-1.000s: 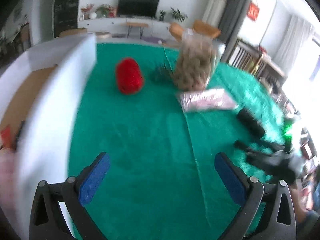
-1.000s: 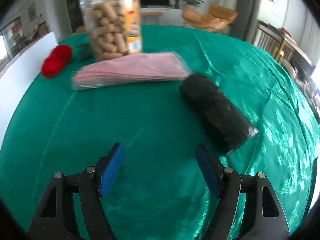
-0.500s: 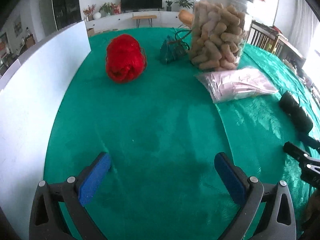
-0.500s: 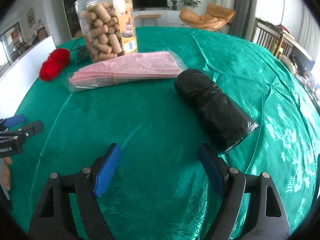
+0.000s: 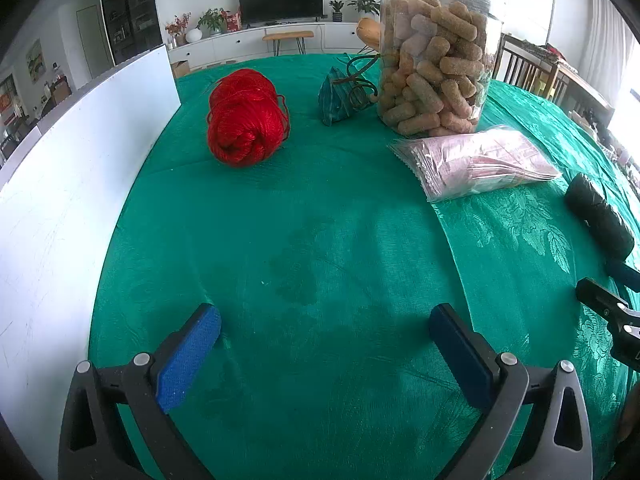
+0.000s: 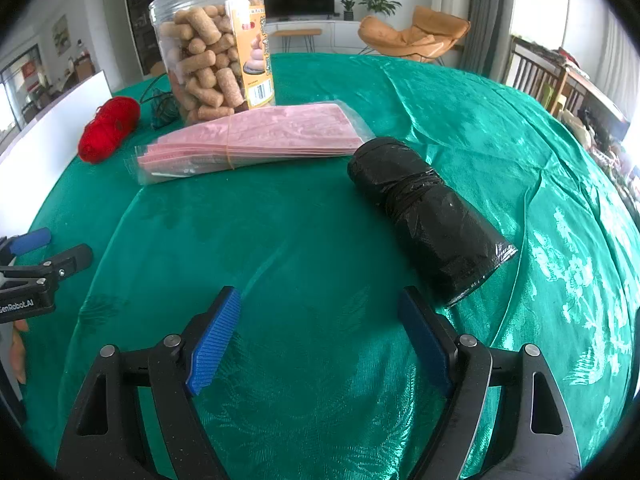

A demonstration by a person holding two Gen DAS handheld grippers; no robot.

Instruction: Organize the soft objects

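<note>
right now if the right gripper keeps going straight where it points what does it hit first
Most likely the bare green tablecloth: the right gripper is open and angled down at it. The black roll lies just right of that line.

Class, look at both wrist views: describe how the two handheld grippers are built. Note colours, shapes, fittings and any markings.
The left gripper and the right gripper match: each has two black plastic fingers with triangular cut-outs and silver pivot screws. Flat blue ribbed pads line the inner faces. In the right wrist view, the left gripper's black body carries white lettering that looks like "GenRobot.AI". No cables or sleeves show.
</note>
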